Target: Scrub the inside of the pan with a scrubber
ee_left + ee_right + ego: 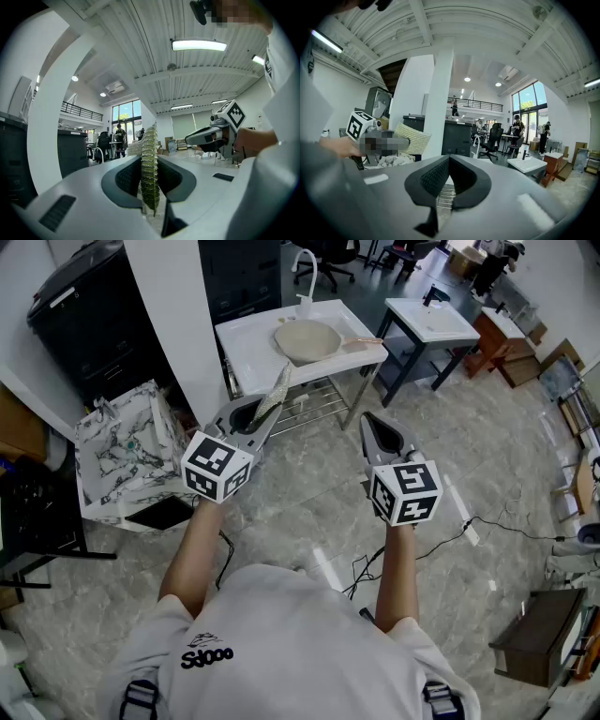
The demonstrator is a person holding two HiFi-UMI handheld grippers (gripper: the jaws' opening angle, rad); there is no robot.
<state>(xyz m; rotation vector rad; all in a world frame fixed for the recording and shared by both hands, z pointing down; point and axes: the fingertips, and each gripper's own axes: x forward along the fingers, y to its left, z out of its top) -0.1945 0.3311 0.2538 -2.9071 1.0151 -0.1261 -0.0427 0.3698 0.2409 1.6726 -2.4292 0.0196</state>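
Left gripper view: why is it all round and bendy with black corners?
Left gripper view: a wide-angle lens bows the pillar, blackens the corners; the lamp glares, the scrubber looks sharp. Right gripper view: same bowing and dark corners. Head view: milder bulge, even light.

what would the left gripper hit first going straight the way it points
Probably the front edge of the sink top, then the pan on it. In the head view the left gripper, shut on the scrubber, points that way. Height is unclear.
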